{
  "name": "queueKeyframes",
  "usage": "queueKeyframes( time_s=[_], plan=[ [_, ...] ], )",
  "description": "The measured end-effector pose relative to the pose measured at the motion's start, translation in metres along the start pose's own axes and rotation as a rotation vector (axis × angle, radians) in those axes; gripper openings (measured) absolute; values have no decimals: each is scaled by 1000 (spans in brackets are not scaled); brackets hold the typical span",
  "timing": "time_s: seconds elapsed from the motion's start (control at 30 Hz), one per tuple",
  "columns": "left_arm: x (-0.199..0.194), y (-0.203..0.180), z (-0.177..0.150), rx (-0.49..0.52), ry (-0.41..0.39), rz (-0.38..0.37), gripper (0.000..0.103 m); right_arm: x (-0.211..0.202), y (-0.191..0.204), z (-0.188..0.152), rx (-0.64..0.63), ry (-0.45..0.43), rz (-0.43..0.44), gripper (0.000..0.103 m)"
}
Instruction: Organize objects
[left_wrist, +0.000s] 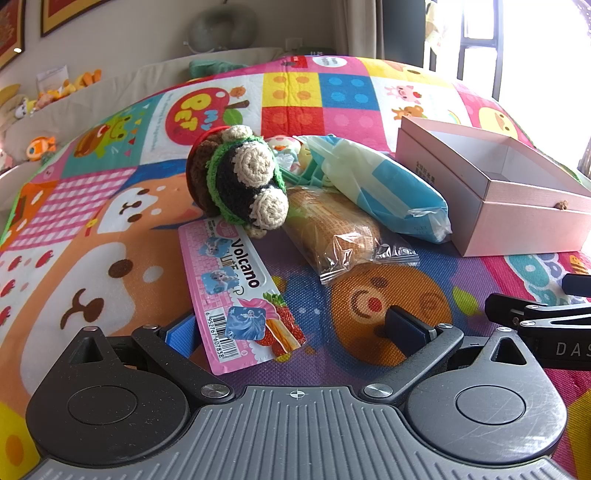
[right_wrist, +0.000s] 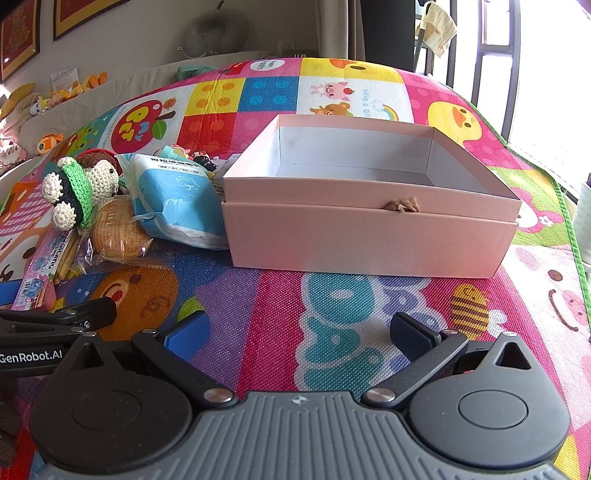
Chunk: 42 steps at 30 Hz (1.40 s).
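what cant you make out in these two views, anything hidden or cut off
- Small toys: left wrist view, mostly hidden behind the crochet doll and blue tissue pack.
- Pink box: right wrist view, near floor hidden by its front wall.
- Volcano snack pack: right wrist view, cut off at the left edge.

Open box (right_wrist: 369, 221) sits on mat (right_wrist: 280, 317), right of clutter. We see tissue pack (right_wrist: 173, 195) just beside box's left wall, leaning over bread packet (right_wrist: 118, 230). Crochet doll (right_wrist: 79, 184) left of both (partly on snack packet (left_wrist: 240, 291)). Small figures (right_wrist: 192, 155) behind pack.
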<state>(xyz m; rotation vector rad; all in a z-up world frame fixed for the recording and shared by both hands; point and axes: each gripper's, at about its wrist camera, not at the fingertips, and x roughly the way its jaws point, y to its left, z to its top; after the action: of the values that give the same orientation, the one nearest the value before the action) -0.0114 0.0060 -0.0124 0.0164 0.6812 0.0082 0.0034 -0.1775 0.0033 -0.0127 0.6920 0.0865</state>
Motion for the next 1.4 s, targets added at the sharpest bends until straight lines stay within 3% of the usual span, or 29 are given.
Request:
queueKeyframes(
  time_s=[0.57, 0.73, 0.87, 1.0, 1.13, 1.27, 1.33, 1.4],
  plan=[
    [-8, 11, -6, -32, -13, -38, 102, -2, 0, -2, 1, -1, 1, 103],
    [-18, 12, -12, -7, 5, -11, 102, -2, 0, -1, 1, -1, 1, 103],
    [-32, 31, -7, -113, -41, 1, 102, -1, 0, -1, 1, -1, 1, 103],
    [-33, 49, 19, -170, -94, 75, 102, -1, 0, -1, 1, -1, 1, 103],
    [-4, 53, 37, -109, -10, 84, 102, -1, 0, -1, 1, -1, 1, 103],
    [17, 50, 35, -117, 43, 67, 102, 0, 0, -1, 1, -1, 1, 103],
    [22, 47, 32, -108, 48, 64, 92, 0, 0, -1, 1, -1, 1, 103],
    [21, 46, 30, -91, 33, 87, 62, 0, 0, -1, 1, -1, 2, 103]
  ],
)
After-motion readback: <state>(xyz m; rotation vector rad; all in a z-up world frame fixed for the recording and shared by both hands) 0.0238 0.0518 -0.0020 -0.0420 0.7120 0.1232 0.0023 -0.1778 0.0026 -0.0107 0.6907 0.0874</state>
